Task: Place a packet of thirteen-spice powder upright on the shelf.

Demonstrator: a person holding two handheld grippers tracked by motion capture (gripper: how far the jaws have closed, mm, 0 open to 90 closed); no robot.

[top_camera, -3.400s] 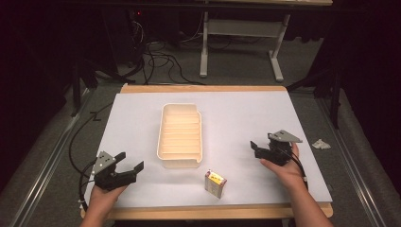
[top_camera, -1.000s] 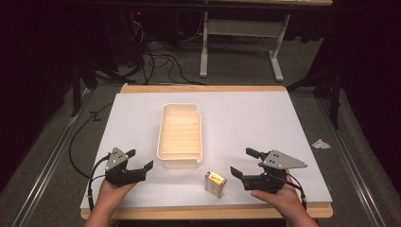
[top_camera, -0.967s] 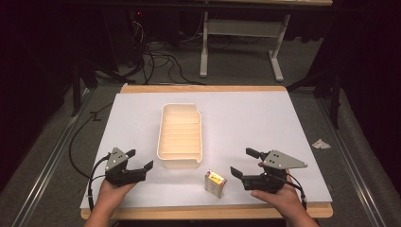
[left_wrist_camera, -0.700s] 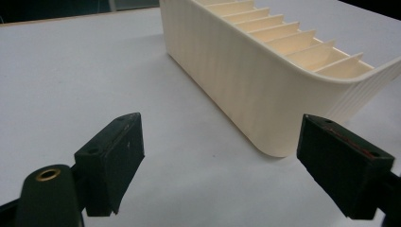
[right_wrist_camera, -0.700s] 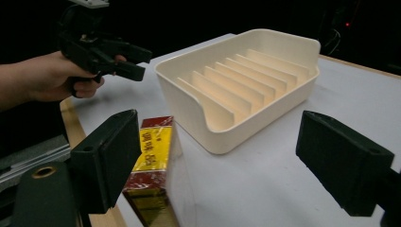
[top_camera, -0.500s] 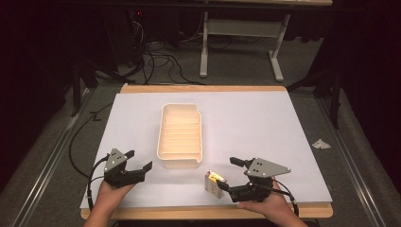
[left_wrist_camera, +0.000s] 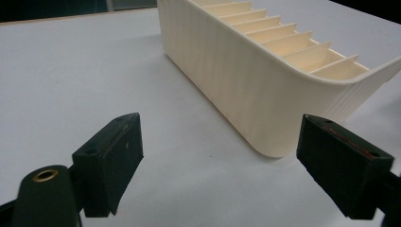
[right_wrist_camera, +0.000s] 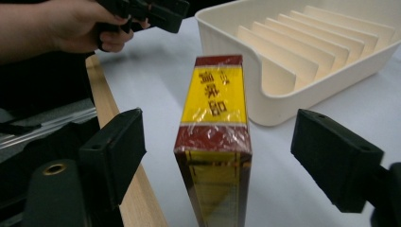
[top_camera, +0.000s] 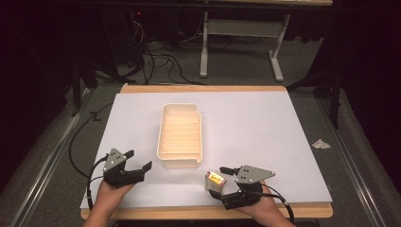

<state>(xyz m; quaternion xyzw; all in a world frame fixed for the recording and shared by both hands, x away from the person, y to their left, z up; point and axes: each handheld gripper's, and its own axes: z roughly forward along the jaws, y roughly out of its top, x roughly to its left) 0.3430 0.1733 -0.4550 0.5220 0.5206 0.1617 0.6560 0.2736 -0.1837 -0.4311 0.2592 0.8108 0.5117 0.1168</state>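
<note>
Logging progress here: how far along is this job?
Nothing looks done: the tray holds nothing in its slots. In hand: the right gripper has open jaws on either side of the box, not yet shut. The left gripper is open beside the tray. Grasping and any placing remain.

We see a cream plastic divider tray with a matt skin; in the left gripper view its outer wall carries fine vertical ribbing, while the inner dividers look smooth. The small box wears a glossy, crinkled clear film over yellow and dark red printed card, catching highlights. The table cover looks like smooth matt white sheet, and the table edge beneath shows pale wood. Both grippers' jaws are matt black plastic, slightly scuffed on the left gripper; the right gripper bears a grey plate with a dull metallic look. A brass-coloured insert shines.
</note>
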